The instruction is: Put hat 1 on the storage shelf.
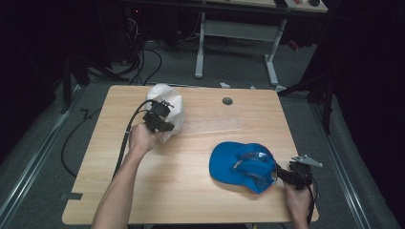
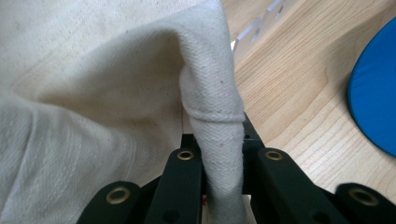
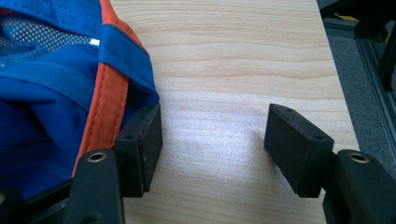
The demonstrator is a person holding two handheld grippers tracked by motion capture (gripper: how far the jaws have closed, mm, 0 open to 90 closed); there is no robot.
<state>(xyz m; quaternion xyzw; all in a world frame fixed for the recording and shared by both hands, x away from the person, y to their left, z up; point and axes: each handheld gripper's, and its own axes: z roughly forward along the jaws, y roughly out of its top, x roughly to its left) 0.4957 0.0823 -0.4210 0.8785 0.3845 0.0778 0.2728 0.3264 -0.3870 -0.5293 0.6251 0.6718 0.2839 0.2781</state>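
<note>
A cream cloth hat (image 1: 167, 102) lies at the far left of the wooden table (image 1: 191, 191). My left gripper (image 1: 164, 122) is shut on a fold of its fabric; in the left gripper view that cream hat's fold (image 2: 219, 140) stands pinched between the two black jaws of the left gripper (image 2: 223, 161). A blue cap (image 1: 239, 164) with orange trim lies upside down at the near right. My right gripper (image 1: 286, 172) sits at its right edge. The right gripper (image 3: 217, 144) is open, bare wood between the pads, its left pad against the blue cap's (image 3: 51, 93) rim.
A round cable hole (image 1: 227, 101) sits near the table's far edge. The table's right edge (image 3: 334, 70) is close to my right gripper, with grey floor beyond. A white desk frame (image 1: 200, 47) and cables stand behind the table.
</note>
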